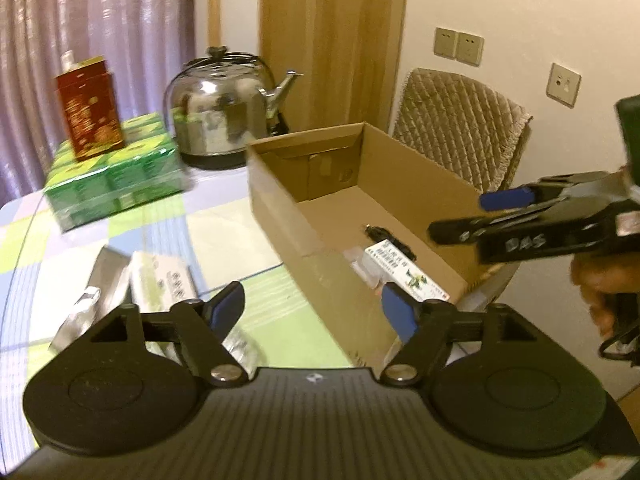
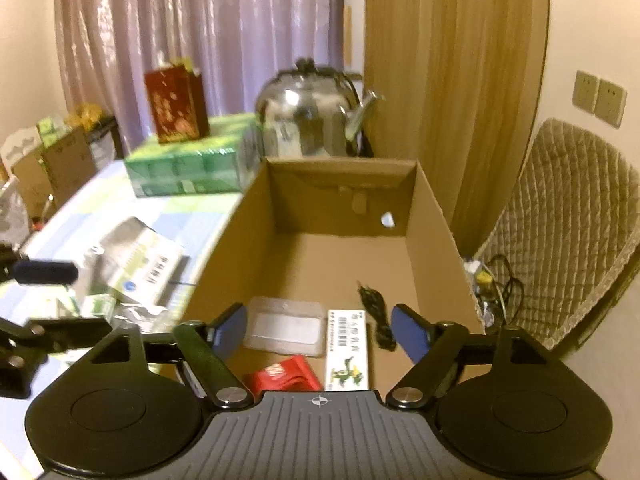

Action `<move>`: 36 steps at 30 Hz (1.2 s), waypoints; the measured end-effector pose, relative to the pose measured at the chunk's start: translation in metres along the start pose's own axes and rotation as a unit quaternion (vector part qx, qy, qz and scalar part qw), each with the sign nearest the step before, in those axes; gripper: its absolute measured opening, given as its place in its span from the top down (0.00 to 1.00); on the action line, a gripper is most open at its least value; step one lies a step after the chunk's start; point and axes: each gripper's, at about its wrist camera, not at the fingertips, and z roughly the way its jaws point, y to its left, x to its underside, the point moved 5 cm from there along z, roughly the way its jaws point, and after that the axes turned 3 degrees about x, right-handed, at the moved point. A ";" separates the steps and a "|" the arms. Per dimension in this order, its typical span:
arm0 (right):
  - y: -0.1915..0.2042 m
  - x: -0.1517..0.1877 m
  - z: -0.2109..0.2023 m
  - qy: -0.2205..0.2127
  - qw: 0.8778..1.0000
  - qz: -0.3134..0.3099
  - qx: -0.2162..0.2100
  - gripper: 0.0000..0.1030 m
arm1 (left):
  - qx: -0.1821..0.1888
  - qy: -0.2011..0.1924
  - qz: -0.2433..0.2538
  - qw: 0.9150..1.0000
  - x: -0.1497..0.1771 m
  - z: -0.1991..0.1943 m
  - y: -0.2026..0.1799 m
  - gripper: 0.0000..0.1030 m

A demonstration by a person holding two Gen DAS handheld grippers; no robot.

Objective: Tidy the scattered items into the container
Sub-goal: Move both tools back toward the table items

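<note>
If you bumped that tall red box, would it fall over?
Probably yes. The red box is tall and narrow and stands upright on the wrapped green pack, so it looks tippy. It might slide too, since that wrapping looks shiny.

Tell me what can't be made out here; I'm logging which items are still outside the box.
- Items left on the table: motion-blurred in both views, so no sure count; the left gripper body hides the nearest ones.
- Red packet in the cardboard box: its near end is hidden by the right gripper body.
- White carton: its print is too small to read.
</note>
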 end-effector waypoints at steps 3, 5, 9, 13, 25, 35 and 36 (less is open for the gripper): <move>0.015 0.002 -0.022 -0.015 1.000 0.002 -0.013 0.17 | -0.013 -0.002 -0.018 1.000 0.018 -0.022 0.010 0.23; 0.027 0.004 -0.036 -0.023 0.999 0.005 -0.025 0.15 | -0.026 0.000 -0.027 0.999 0.033 -0.037 0.018 0.21; 0.057 0.013 -0.056 -0.032 0.998 0.006 -0.050 0.10 | -0.057 0.011 -0.053 0.997 0.068 -0.068 0.039 0.16; 0.088 0.028 -0.065 -0.026 0.997 -0.003 -0.074 0.06 | -0.085 0.020 -0.083 0.993 0.097 -0.096 0.061 0.12; 0.157 0.069 -0.062 0.021 0.992 -0.041 -0.118 0.02 | -0.137 0.022 -0.133 0.981 0.143 -0.148 0.103 0.07; 0.178 0.088 -0.050 0.050 0.989 -0.055 -0.125 0.02 | -0.142 0.018 -0.152 0.978 0.157 -0.156 0.116 0.06; 0.179 0.090 -0.049 0.052 0.989 -0.056 -0.125 0.02 | -0.142 0.019 -0.154 0.978 0.158 -0.156 0.118 0.06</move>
